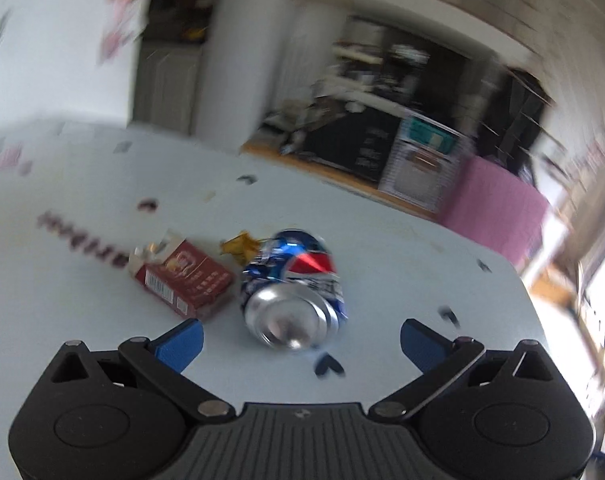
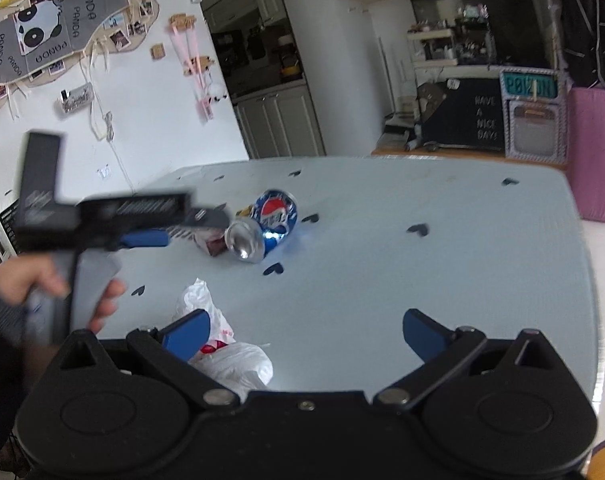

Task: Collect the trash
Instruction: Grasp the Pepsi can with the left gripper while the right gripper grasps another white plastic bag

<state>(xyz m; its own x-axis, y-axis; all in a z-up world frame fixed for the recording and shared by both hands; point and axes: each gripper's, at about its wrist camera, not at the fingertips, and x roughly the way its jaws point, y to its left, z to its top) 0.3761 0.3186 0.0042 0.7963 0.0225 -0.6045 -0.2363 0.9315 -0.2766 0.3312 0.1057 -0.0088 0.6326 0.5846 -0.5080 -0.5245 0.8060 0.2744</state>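
A crushed blue Pepsi can (image 1: 296,280) lies on its side on the pale blue table (image 1: 422,264), its silver base toward me. A red cigarette pack (image 1: 184,278) lies just left of it, and a yellow wrapper scrap (image 1: 240,245) lies behind them. My left gripper (image 1: 300,342) is open and empty, just short of the can. In the right wrist view the can (image 2: 264,224) lies mid-table and the left gripper (image 2: 154,228) reaches in from the left. My right gripper (image 2: 306,332) is open and empty, beside a white plastic bag (image 2: 222,344).
The table has black heart marks (image 2: 418,230) and a rounded right edge (image 2: 582,264). A pink block (image 2: 596,152) and a dark cabinet (image 2: 462,116) stand on the floor beyond the table. A white wall with a panda hanging (image 2: 50,36) is at the left.
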